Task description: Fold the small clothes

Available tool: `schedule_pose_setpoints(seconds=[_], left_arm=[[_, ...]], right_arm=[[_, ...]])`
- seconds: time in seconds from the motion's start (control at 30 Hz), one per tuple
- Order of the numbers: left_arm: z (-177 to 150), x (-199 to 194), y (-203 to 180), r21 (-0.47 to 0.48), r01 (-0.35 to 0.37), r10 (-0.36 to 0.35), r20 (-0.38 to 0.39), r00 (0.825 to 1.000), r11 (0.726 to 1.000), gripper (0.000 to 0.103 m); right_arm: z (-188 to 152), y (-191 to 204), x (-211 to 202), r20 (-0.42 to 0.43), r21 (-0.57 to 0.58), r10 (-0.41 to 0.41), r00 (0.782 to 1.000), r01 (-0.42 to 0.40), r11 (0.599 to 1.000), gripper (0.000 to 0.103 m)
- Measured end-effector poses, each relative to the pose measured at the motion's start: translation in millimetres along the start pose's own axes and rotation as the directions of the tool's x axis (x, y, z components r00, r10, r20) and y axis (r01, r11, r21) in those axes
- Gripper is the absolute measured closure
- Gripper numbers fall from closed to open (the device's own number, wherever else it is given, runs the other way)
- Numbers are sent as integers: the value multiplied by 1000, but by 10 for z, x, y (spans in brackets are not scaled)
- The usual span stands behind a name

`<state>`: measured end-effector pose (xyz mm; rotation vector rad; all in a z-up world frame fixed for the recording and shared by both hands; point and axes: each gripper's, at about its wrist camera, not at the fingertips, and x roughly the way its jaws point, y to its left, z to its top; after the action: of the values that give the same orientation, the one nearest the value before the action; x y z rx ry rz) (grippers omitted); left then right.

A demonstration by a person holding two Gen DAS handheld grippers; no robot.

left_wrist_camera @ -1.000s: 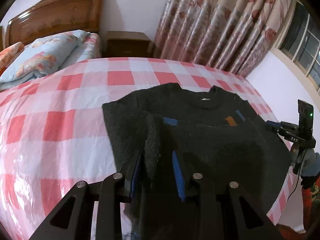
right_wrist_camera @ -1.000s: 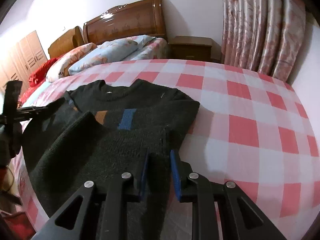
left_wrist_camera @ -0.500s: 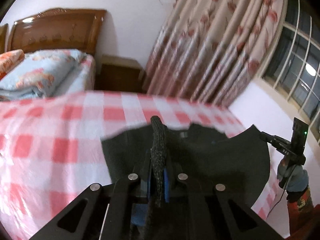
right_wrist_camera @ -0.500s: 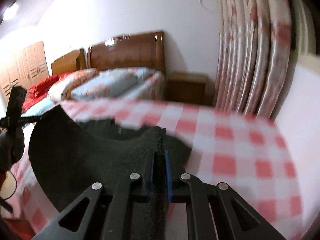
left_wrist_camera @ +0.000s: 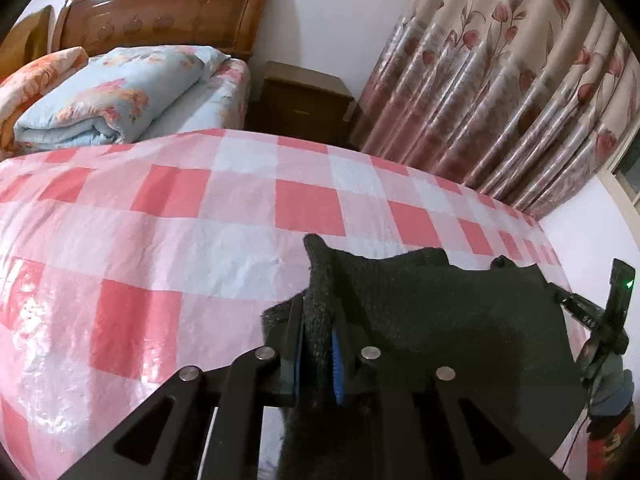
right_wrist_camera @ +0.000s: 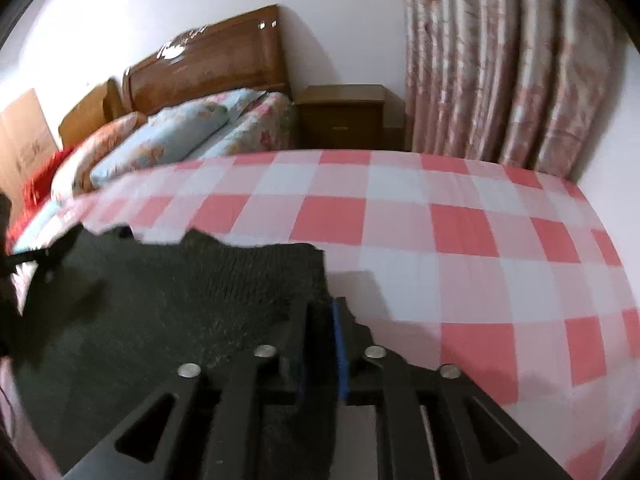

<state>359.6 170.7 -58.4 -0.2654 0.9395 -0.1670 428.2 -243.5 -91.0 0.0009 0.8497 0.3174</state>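
Observation:
A small black knit sweater (left_wrist_camera: 440, 320) hangs stretched between my two grippers, just above the pink checked surface (left_wrist_camera: 200, 216). My left gripper (left_wrist_camera: 316, 344) is shut on its left edge, with a fold of knit sticking up between the fingers. My right gripper (right_wrist_camera: 320, 344) is shut on the sweater's (right_wrist_camera: 160, 312) right edge. The right gripper also shows at the far right of the left wrist view (left_wrist_camera: 600, 312). The sweater's front and neck are hidden.
The checked cover (right_wrist_camera: 440, 240) spreads wide to the far side. Behind it stand a bed with folded quilts (left_wrist_camera: 112, 92), a wooden headboard (left_wrist_camera: 160, 12), a nightstand (left_wrist_camera: 300, 100) and floral curtains (left_wrist_camera: 500, 80). A white wall is at the right.
Both grippers closed on the sweater's edges and lifted it off the cover; the garment, flat a second ago, now hangs between them, pulled toward me and lower than half a second ago.

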Motion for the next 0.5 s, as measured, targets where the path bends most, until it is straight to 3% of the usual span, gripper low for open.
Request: schedule_pose_setpoints(seconds=[0.03, 0.1, 0.17, 0.27, 0.37, 0.5], left_arm=[[-1, -28, -6, 6, -14, 14, 0, 1000, 1000, 89], [10, -204, -63, 5, -101, 101, 47, 994, 995, 85], [26, -381, -180, 20, -136, 133, 112, 985, 991, 84], [81, -516, -548, 81, -88, 74, 168, 983, 993, 75], [97, -301, -951, 218, -153, 124, 141, 982, 964, 75], [97, 139, -955, 245, -180, 179, 24, 983, 953, 75]], right_arm=[[35, -1, -45, -6, 0, -13, 1000, 13, 1000, 0], [113, 65, -212, 21, -14, -32, 999, 33, 999, 0], [191, 268, -457, 72, -66, -20, 997, 25, 997, 0], [257, 574, -520, 93, -122, 25, 995, -14, 992, 0], [249, 954, -311, 46, -168, 49, 998, -41, 985, 0], [145, 1163, 77, -31, -185, 22, 999, -28, 982, 0]])
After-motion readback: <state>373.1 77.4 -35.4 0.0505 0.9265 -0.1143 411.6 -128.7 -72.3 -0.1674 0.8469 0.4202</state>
